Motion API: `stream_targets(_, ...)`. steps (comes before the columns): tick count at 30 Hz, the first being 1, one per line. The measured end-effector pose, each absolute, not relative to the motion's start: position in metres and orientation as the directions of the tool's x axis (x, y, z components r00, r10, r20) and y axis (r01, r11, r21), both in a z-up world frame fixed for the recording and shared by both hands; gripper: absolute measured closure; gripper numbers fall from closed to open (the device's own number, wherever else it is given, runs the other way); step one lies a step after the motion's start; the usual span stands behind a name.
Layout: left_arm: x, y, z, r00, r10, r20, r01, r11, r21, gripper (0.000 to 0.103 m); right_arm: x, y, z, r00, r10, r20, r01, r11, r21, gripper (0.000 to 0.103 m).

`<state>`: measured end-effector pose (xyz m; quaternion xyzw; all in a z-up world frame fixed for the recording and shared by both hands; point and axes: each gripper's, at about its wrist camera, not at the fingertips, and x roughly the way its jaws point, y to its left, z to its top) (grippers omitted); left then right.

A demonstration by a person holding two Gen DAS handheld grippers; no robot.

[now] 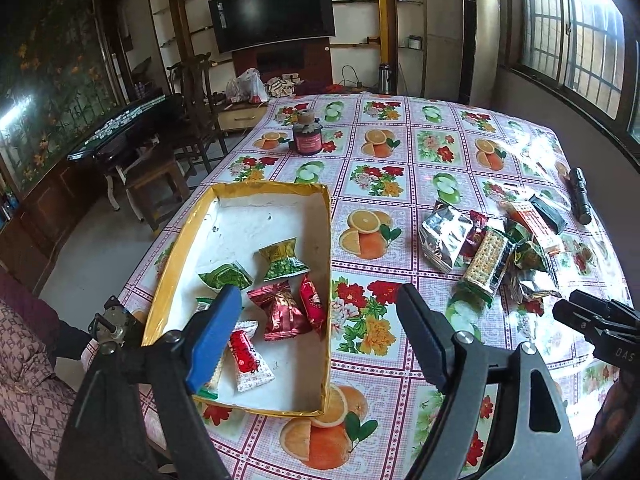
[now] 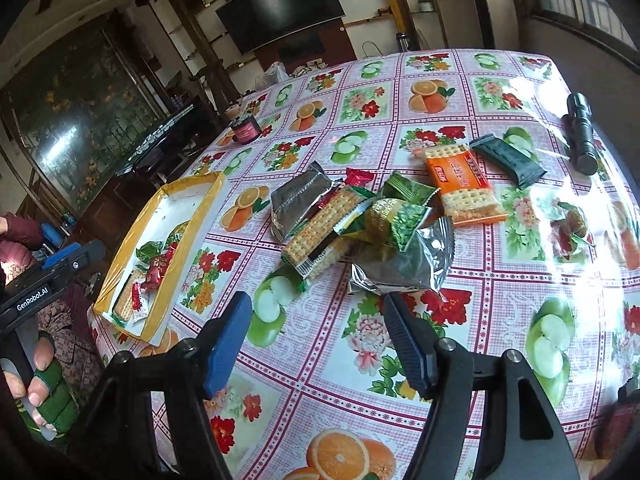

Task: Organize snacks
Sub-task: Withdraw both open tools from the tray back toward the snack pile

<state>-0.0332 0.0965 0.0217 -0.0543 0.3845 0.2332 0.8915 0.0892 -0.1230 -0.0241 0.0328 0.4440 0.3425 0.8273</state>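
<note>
Right wrist view: both tongs, right (image 2: 316,336) and left (image 1: 320,328), spread, empty; flashlight (image 2: 580,136) and jar (image 2: 246,130) flank the snack pile (image 2: 360,232) on the table (image 2: 500,320).

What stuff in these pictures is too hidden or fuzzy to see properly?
- Left wrist view: the cracker packet in the gold-edged cardboard box is mostly hidden behind the blue pad of the left tool.
- Left wrist view: the right tool is cut off by the right edge.
- Right wrist view: the red snack packet is largely buried under the pile.
- Both views: the print on the small dark jar is too small to read.
</note>
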Motion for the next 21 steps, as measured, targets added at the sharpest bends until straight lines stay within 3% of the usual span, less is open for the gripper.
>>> stream_targets(21, -0.001, 0.054, -0.002, 0.592, 0.244, -0.768, -0.336, 0.941, 0.04, 0.022, 0.099, -0.168, -0.048, 0.39, 0.552, -0.737, -0.452, 0.812, 0.369, 0.034)
